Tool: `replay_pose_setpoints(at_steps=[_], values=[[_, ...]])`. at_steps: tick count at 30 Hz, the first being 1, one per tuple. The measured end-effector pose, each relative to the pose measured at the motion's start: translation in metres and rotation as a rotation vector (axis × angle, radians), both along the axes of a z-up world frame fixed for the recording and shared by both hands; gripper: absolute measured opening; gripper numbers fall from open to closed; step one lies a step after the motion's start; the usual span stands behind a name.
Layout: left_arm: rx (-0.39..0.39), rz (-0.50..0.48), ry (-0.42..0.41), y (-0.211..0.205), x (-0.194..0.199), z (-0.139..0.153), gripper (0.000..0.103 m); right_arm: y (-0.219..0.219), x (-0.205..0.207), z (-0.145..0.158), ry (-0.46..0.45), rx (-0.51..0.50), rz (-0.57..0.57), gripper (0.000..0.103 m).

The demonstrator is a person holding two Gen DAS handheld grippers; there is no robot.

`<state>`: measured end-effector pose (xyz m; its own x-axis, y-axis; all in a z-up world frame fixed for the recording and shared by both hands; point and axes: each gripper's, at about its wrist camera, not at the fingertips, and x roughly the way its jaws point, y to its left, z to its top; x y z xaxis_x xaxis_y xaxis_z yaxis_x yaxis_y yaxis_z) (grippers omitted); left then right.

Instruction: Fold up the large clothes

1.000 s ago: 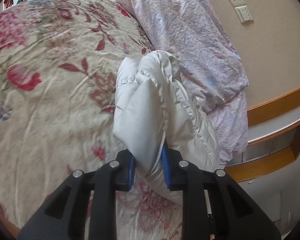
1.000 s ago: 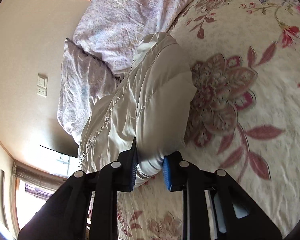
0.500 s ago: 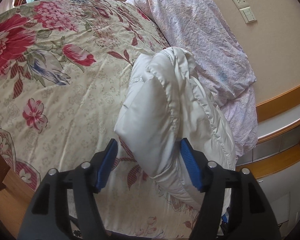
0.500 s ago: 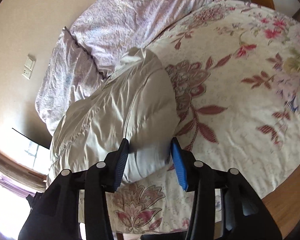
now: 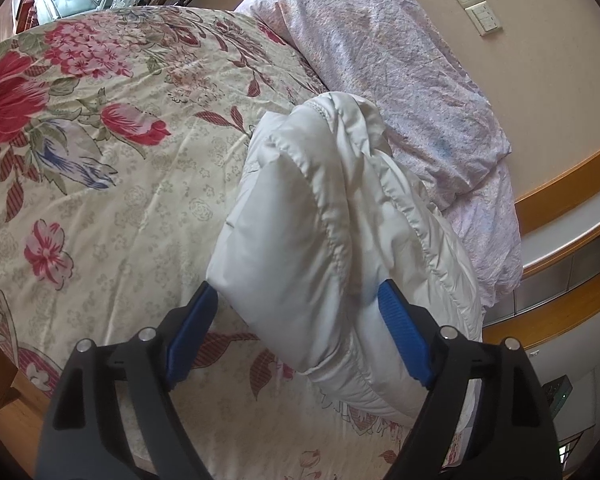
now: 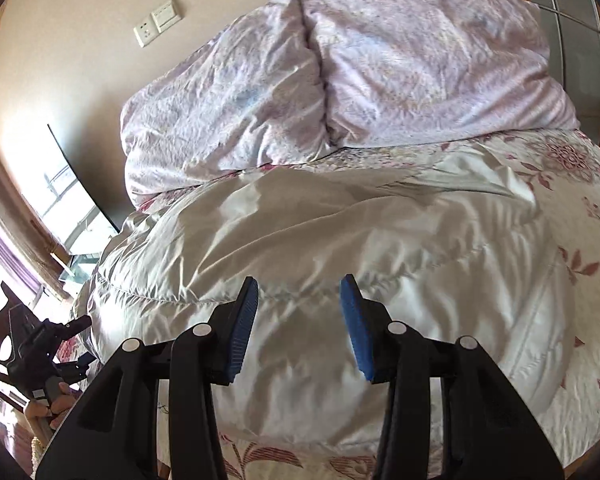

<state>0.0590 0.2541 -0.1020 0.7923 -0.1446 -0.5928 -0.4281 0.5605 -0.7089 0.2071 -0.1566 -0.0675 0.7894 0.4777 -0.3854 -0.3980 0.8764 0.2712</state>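
Observation:
A white quilted puffer jacket [image 5: 324,216] lies folded in a thick bundle on the flowered bedspread [image 5: 100,152], next to the lilac duvet. My left gripper [image 5: 300,332] is open, its blue pads wide apart on either side of the jacket's near end. In the right wrist view the jacket [image 6: 340,248] spreads flat across the bed. My right gripper [image 6: 300,320] is open and empty above it. The left gripper [image 6: 40,344] shows at the far left of that view.
A bunched lilac duvet [image 6: 340,72] lies along the wall behind the jacket. A wall socket and switch [image 5: 476,4] sit above it. A wooden ledge [image 5: 560,240] runs beside the bed. The bed's wooden edge [image 5: 16,400] is near.
Both grippers have opened and let go of the jacket. They have drawn back from it. The right wrist view has swung round and now looks down on the jacket.

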Motion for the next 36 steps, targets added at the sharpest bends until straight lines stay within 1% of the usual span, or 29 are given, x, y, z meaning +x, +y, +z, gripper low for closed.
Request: replay_pose_setpoints(at_steps=[8, 11, 13, 16, 19, 21, 28, 36], values=[[-0.006, -0.014, -0.008, 0.0, 0.005, -0.001, 0.083, 0.032, 0.013, -0.006, -0.001, -0.084, -0.005, 0.045], [-0.004, -0.017, -0.013, -0.001, 0.008, -0.001, 0.083, 0.041, 0.025, -0.021, 0.049, -0.124, -0.019, 0.047], [-0.006, -0.017, -0.02, -0.002, 0.009, -0.001, 0.083, 0.047, 0.029, -0.032, 0.044, -0.15, -0.029, 0.047], [-0.011, -0.013, -0.03, -0.003, 0.012, -0.001, 0.083, 0.053, 0.028, -0.038, 0.035, -0.189, -0.05, 0.047], [-0.017, -0.01, -0.041, -0.003, 0.016, -0.001, 0.083, 0.054, 0.031, -0.04, 0.039, -0.198, -0.044, 0.047], [-0.017, -0.005, -0.045, -0.003, 0.019, -0.001, 0.083, 0.053, 0.033, -0.042, 0.047, -0.186, -0.037, 0.048], [-0.04, 0.021, -0.073, -0.003, 0.032, 0.0, 0.084, 0.058, 0.033, -0.049, 0.026, -0.2, -0.048, 0.048], [-0.097, 0.056, -0.096, 0.011, 0.033, -0.005, 0.074, 0.061, 0.032, -0.049, 0.017, -0.216, -0.072, 0.048]])
